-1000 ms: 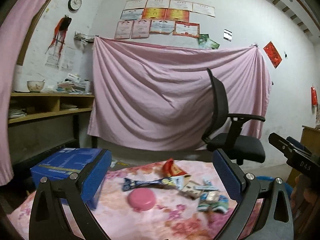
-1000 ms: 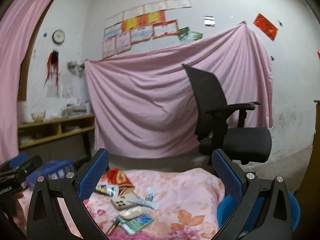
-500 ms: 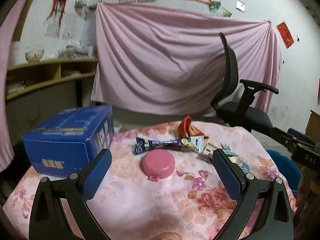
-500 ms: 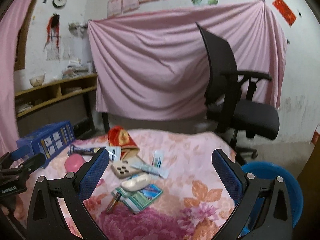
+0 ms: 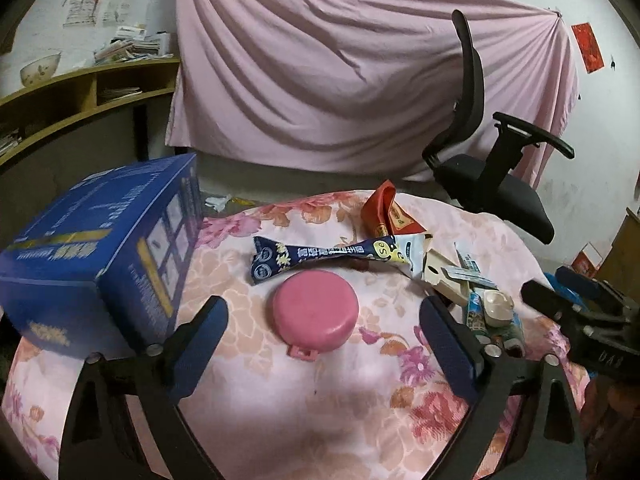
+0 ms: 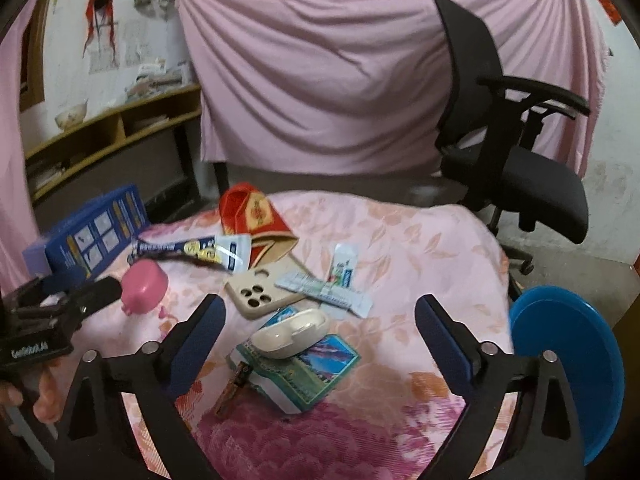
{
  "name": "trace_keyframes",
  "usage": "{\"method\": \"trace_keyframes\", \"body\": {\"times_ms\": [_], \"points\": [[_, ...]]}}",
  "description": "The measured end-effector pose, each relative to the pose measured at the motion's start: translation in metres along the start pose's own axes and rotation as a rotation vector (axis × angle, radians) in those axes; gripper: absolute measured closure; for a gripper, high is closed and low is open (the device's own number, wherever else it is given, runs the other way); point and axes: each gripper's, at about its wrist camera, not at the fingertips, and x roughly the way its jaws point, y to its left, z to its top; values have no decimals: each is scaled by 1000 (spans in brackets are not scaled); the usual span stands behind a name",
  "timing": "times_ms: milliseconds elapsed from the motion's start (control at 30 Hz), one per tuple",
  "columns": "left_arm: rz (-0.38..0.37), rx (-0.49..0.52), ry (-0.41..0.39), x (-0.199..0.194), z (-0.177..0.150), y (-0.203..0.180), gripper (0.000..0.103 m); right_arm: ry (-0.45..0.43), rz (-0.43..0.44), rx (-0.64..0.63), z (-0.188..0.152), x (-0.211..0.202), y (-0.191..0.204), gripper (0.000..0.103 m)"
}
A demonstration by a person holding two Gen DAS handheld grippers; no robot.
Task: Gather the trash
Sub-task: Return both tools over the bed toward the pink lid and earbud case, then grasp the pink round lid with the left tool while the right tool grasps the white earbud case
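Note:
A floral-clothed table [image 5: 280,400] holds trash. My left gripper [image 5: 322,332] is open and empty, its jaws straddling a round pink case [image 5: 315,316]. Behind the case lies a dark blue snack wrapper [image 5: 320,258] and a red packet [image 5: 386,216]. My right gripper [image 6: 320,332] is open and empty above a white earbud case [image 6: 290,332] resting on a green-blue packet [image 6: 308,368]. A beige phone case [image 6: 260,292], white sachets [image 6: 332,286] and the red packet [image 6: 252,216] lie beyond. A blue bin [image 6: 568,364] stands right of the table.
A big blue box [image 5: 100,248] sits on the table's left side. A black office chair [image 6: 512,120] stands behind the table before a pink curtain [image 5: 340,80]. Wooden shelves [image 5: 80,92] line the left wall.
Both grippers have tilted down and moved in over the table. The pink case now lies between the left jaws, and the earbud case and packet lie between the right jaws.

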Motion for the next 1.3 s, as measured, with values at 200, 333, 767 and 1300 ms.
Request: {"method": "trace_keyframes", "body": {"times_ms": [200,333,767,1300], "points": [[-7,27,75,25,3,-1,22,89,10,-19,-3,22,7,20],[-21,17,134,38,3,2,28,144,30,1,-4,35,5,22],[-32,-23,183,47,5,11,50,209,64,15,-8,48,2,39],[-54,3,106,31,1,-1,50,203,120,60,-10,46,-6,71]]}}
